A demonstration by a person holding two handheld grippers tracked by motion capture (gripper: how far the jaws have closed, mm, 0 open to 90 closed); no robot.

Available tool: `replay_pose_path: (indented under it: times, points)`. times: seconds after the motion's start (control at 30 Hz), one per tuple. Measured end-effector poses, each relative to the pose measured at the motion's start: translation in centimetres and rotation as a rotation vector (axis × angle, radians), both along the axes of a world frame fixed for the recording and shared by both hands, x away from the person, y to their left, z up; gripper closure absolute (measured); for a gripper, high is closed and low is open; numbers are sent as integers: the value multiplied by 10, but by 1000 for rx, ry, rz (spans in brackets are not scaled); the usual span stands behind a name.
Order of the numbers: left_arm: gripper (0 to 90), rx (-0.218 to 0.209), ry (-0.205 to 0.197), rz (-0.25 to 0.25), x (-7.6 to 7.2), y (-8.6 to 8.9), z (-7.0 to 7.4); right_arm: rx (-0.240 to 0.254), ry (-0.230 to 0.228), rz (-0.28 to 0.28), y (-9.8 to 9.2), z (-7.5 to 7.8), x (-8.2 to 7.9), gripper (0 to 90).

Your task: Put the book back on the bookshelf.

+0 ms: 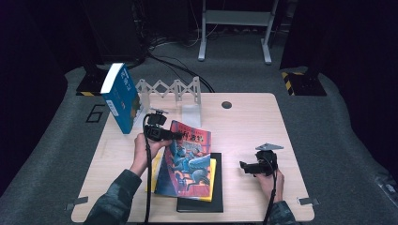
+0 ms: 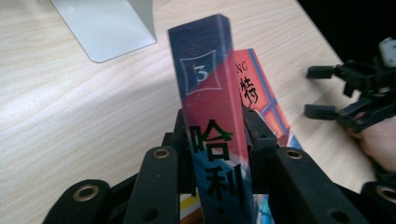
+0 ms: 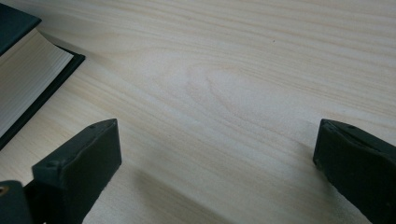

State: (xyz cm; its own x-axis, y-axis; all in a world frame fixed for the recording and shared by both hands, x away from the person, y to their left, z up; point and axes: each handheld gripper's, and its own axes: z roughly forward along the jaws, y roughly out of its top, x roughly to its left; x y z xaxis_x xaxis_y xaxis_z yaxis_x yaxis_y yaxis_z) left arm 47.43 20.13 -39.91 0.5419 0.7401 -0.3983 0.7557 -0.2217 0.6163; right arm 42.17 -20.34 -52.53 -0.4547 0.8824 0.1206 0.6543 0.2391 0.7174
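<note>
The lower half of the red book (image 1: 185, 161) is tough to read from the high view since it lies tilted over a yellow book (image 1: 213, 180) and a black book (image 1: 201, 204), and those 2 are mostly covered. The left gripper (image 1: 180, 136) comes in from the left, held about level, forearm angled up from the bottom edge; its jaws are clamped on the red book's top corner by the spine, lifting that end off the stack. The left gripper view makes it clear: the spine (image 2: 212, 135) with a 3 on it stands squeezed between both jaws, though its bottom is cut off by the frame. The right gripper (image 1: 244, 166) sits low over bare worktop (image 1: 244, 122) right of the stack, pointing left at it, jaws spread wide with nothing in them. The right gripper view adds the black book's page edge (image 3: 21, 79) at the left, cropped. A blue book (image 1: 121, 96) leans upright by the grey rack (image 1: 176, 91) at the back.
</note>
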Motion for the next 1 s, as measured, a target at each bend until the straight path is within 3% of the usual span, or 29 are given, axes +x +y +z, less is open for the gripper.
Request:
replay_pose_path:
  times: [0.3,0.53,0.57,0.6,0.63,0.73,0.77,1.0]
  points:
    - [741,-44,-31,-32,-3,7,28,31,-10,4,-3,-1,1,14]
    - [741,-59,-106,-33,-10,19,64,35,-7,-6,-3,-1,0,16]
    - [742,-59,-126,-33,-11,23,76,33,-4,-1,-3,-1,0,16]
    - [742,-59,-126,-33,-11,23,76,33,-5,-1,-3,-1,0,16]
    - [742,-57,-151,-25,-12,28,88,34,-9,-5,-3,-1,0,16]
    - [742,-55,-173,-16,-13,33,99,31,-7,-1,-3,-1,1,16]
    - [742,-45,-196,-7,-13,36,109,28,-11,2,-4,-1,1,16]
    - [742,-15,-247,39,-12,48,129,21,-22,1,-3,-1,1,16]
